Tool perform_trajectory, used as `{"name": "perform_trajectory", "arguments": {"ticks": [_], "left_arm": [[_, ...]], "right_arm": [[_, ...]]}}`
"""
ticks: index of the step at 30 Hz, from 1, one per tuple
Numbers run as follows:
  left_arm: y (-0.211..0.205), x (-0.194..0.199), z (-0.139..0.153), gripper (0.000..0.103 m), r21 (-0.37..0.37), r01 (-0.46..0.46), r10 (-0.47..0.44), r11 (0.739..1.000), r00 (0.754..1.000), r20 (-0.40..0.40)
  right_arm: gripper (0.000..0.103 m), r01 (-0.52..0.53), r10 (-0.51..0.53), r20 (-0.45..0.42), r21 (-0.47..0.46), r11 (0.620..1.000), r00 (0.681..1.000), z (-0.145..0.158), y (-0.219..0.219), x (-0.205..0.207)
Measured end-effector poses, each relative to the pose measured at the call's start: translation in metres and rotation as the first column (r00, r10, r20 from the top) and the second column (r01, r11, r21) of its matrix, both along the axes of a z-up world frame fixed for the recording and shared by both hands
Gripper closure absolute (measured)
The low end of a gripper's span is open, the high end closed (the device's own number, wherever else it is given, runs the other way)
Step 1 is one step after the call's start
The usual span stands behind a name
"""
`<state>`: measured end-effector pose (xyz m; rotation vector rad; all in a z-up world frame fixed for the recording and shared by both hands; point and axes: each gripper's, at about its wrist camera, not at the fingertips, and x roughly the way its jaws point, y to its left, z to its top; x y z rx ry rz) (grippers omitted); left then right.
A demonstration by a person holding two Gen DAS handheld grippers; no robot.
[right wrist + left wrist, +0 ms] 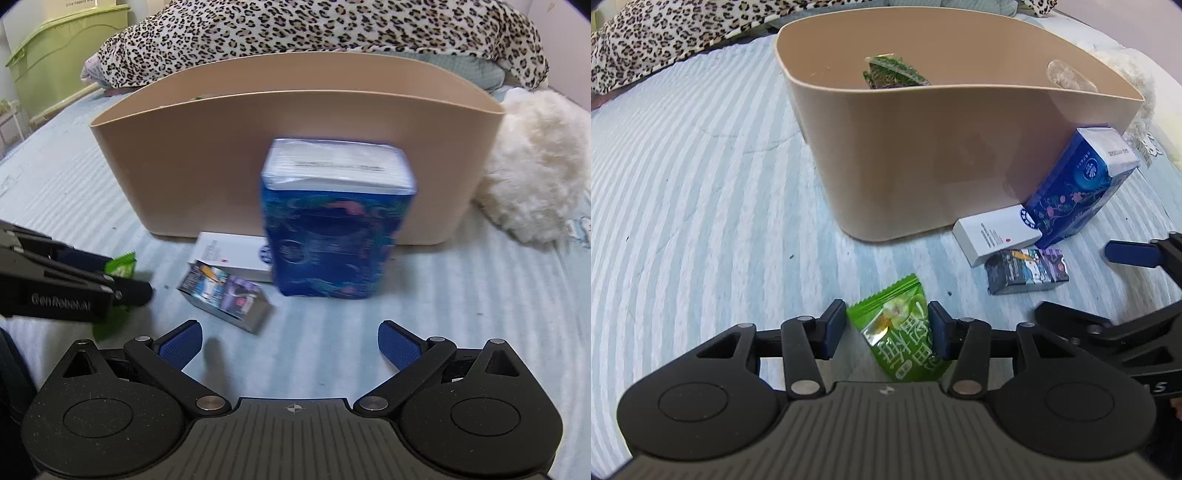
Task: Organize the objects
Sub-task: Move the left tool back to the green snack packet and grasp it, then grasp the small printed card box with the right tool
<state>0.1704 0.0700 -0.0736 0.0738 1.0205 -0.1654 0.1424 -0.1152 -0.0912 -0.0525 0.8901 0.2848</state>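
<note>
A tan plastic bin (923, 155) stands on the striped bed, with a green snack packet (892, 72) inside. My left gripper (886, 328) has its jaws on both sides of a green candy packet (901, 332) lying on the bed; the pads touch its edges. A blue tissue pack (332, 218) leans upright against the bin, with a white box (232, 258) and a small dark card box (225, 295) beside it. My right gripper (290, 347) is open and empty, a little short of the tissue pack. The left gripper also shows in the right wrist view (122, 280).
A leopard-print blanket (314, 26) lies behind the bin. A white fluffy toy (535, 166) sits right of the bin. A green storage box (55, 55) stands off the bed at far left. Striped bedding (683, 184) stretches left of the bin.
</note>
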Motion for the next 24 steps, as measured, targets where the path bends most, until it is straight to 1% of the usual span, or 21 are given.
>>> {"name": "perform_trajectory", "arguments": {"ticks": [3,6,9,13,15,17,18,19,24], "left_arm": [[0.007,-0.005,0.001,0.048,-0.010,-0.018,0.018,1.000,1.000,-0.017],[0.011,-0.007,0.001,0.049,-0.002,-0.034,0.034,0.999,0.999,-0.031],[0.015,-0.006,0.001,0.052,-0.018,-0.053,0.052,0.998,0.998,-0.048],[0.017,-0.011,-0.001,0.057,-0.015,-0.061,0.060,0.998,0.997,-0.047],[0.017,-0.012,-0.001,0.061,-0.013,-0.062,0.061,0.998,0.997,-0.039],[0.019,-0.014,0.000,0.063,-0.012,-0.063,0.063,0.998,0.997,-0.034],[0.020,-0.015,0.000,0.063,-0.014,-0.064,0.064,0.998,0.997,-0.031],[0.020,-0.015,0.000,0.064,-0.016,-0.066,0.066,0.998,0.997,-0.028],[0.018,-0.009,-0.004,0.065,-0.031,-0.080,0.079,0.996,0.997,-0.020]], "right_arm": [[0.000,0.002,-0.002,-0.005,0.020,1.000,1.000,-0.003,0.010,0.003],[0.004,0.006,-0.006,0.004,0.020,1.000,1.000,-0.006,0.020,0.005],[0.006,0.011,-0.011,0.011,0.021,1.000,1.000,-0.008,0.024,0.006],[0.011,0.038,-0.038,0.018,0.037,0.999,0.999,-0.009,0.028,0.009],[0.016,0.051,-0.052,0.014,0.053,0.997,0.999,-0.010,0.030,0.012],[0.035,0.048,-0.049,0.018,0.049,0.998,0.999,-0.011,0.034,0.013],[0.041,0.046,-0.047,0.026,0.036,0.998,0.999,-0.011,0.036,0.012],[0.051,0.036,-0.037,0.034,0.025,0.999,0.999,-0.010,0.037,0.011],[0.051,0.018,-0.018,0.055,0.012,1.000,0.998,-0.010,0.040,0.005]]}}
